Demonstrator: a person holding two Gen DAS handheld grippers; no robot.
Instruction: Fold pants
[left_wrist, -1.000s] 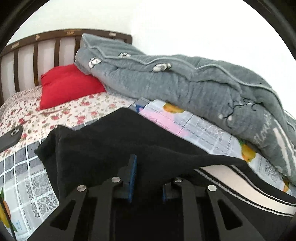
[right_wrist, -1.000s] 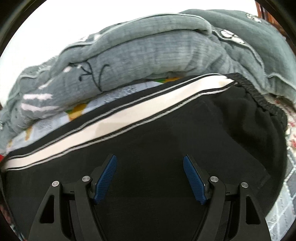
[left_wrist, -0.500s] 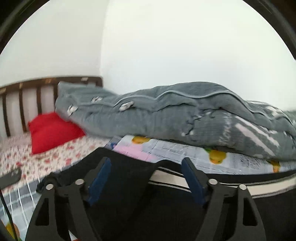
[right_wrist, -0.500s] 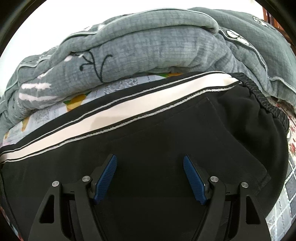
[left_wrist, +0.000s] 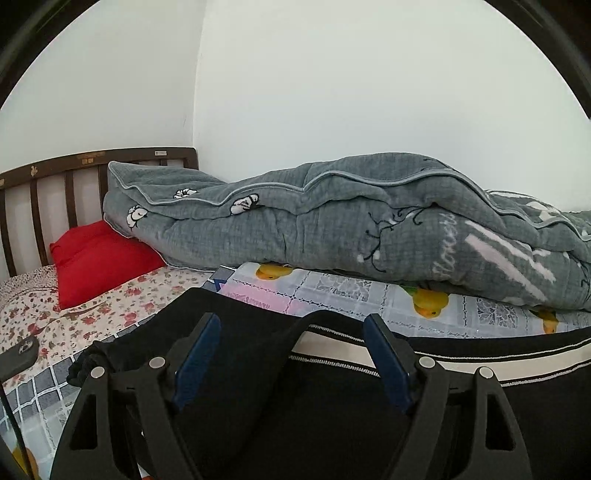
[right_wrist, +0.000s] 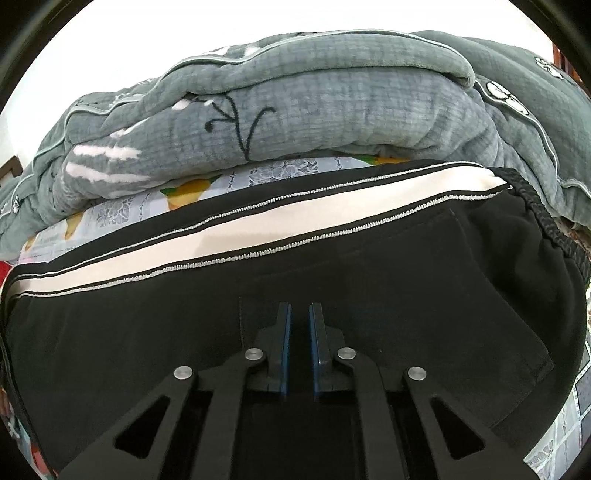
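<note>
Black pants (right_wrist: 369, 295) (white side stripe) lie flat on bed, just beside grey quilt (left_wrist: 332, 221). Left gripper (left_wrist: 291, 354) spread wide above pants, nothing between pads. Right gripper (right_wrist: 299, 343) pressed nearly together at pants fabric; cannot tell whether cloth is pinched. Red pillow (left_wrist: 99, 258) near headboard.

Light was even, diffuse and bright; its source could not be told. The white wall (left_wrist: 332, 110) was washed out, nearly overexposed in the right wrist view. Shadows were soft. Black pants (right_wrist: 369, 280) lost detail. Strong fisheye bending and dark corner vignetting; focus was sharp, without blur.
</note>
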